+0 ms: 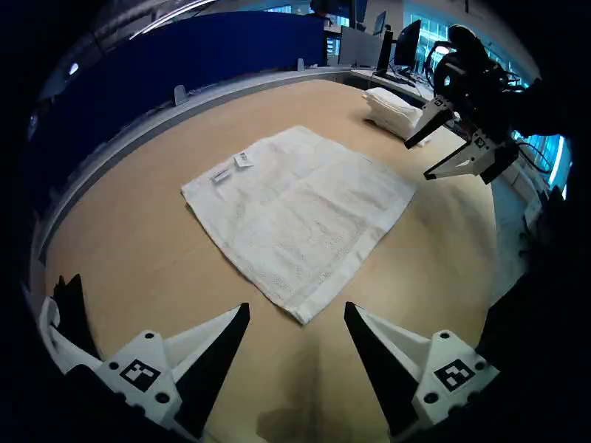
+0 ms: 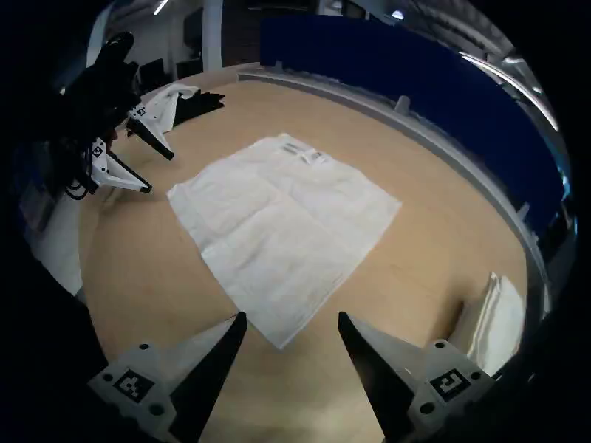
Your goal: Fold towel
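Towel (image 1: 299, 214) flat, left gripper (image 1: 295, 306) and right gripper (image 2: 290, 314) wide open, empty, each low at a corner.

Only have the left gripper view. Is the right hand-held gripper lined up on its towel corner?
Observer: Yes. In the right gripper view, the nearest corner of the towel lies in line with the gap between the open fingers of the right hand-held gripper. No contact is visible.
Operator: Anything behind my left one?
Observer: Past the left hand-held gripper, a white cloth lies with a dark item beside it, at the far end of the table.
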